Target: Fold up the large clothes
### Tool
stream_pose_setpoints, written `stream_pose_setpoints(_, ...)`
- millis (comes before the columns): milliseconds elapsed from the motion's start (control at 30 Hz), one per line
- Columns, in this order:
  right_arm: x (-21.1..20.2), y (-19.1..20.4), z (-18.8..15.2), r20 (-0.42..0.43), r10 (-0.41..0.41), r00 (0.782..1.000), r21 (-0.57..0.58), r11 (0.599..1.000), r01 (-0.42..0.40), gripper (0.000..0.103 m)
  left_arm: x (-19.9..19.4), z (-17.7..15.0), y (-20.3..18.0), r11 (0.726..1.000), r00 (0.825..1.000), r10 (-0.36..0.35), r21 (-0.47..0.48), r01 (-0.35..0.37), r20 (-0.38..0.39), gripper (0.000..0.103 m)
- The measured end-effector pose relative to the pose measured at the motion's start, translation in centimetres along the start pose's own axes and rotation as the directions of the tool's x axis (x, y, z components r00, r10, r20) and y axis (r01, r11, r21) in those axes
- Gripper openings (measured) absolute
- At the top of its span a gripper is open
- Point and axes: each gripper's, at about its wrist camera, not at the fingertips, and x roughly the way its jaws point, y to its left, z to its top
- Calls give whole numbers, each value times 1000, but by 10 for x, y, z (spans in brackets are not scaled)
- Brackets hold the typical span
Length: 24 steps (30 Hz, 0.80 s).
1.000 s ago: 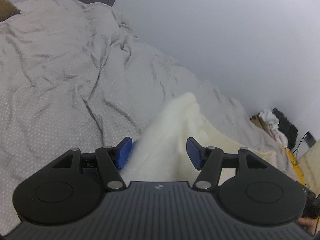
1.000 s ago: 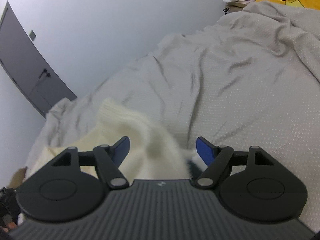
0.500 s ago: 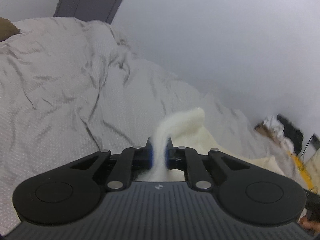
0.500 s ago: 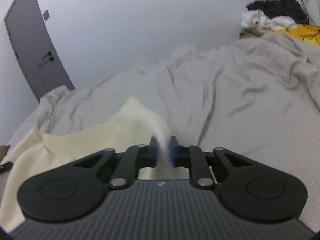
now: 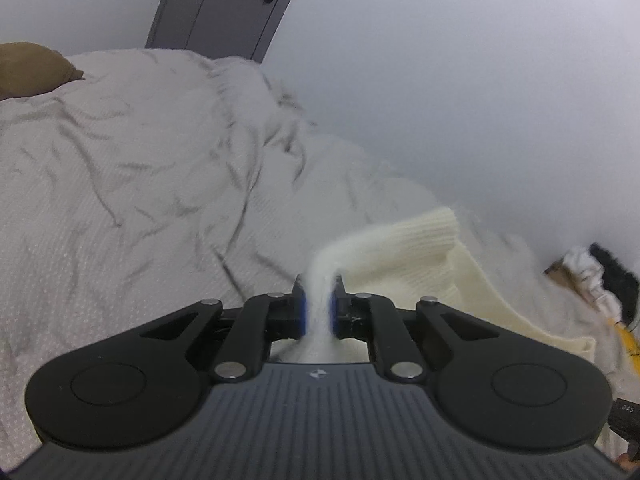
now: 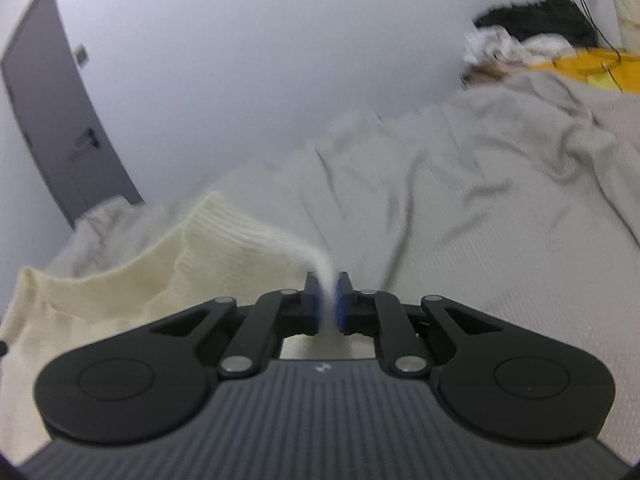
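1. The cream knit sweater (image 5: 416, 256) lay on the bed, its ribbed edge raised off the cover where it was pinched.
2. The left tongs (image 5: 319, 312) were clenched on a fold of the sweater, the fabric squeezed between the blue pads (image 5: 303, 314) and rising out above them.
3. The right tongs (image 6: 327, 304) were likewise clamped on another fold of the sweater (image 6: 160, 264), a thin ridge of knit caught between their blue pads.
4. The bed's wrinkled grey cover (image 5: 120, 200) spread out around the sweater.
5. A brown pillow (image 5: 32, 68) sat at the far left of the bed.
6. A grey door (image 5: 224, 4) stood in the pale wall behind.
7. A pile of clothes (image 6: 532, 48), white, black and yellow, lay beyond the bed's far end.
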Motion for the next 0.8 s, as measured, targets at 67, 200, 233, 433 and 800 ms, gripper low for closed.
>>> stream_pose_setpoints(67,10,-4,-5,-44,-26,999,13,1000,27,11,9,-3,1,1000,1000,21,9,-21,-21,12)
stream_pose_setpoints(200,23,-11,-9,-110,-35,993,42,998,40,12,27,-9,3,998,995,55,24,-53,-79,12)
stream_pose_setpoints(233,24,-11,-10,-116,-36,993,41,998,41,13,29,-10,2,998,995,58,30,-56,-86,12)
stream_pose_setpoints(433,24,-9,-10,-123,-32,992,46,998,38,14,27,-10,2,998,995,51,42,-47,-88,14)
stream_pose_setpoints(800,-2,10,-6,-74,-20,997,1,1000,20,27,-7,-10,-17,990,997,55,132,-46,-62,33)
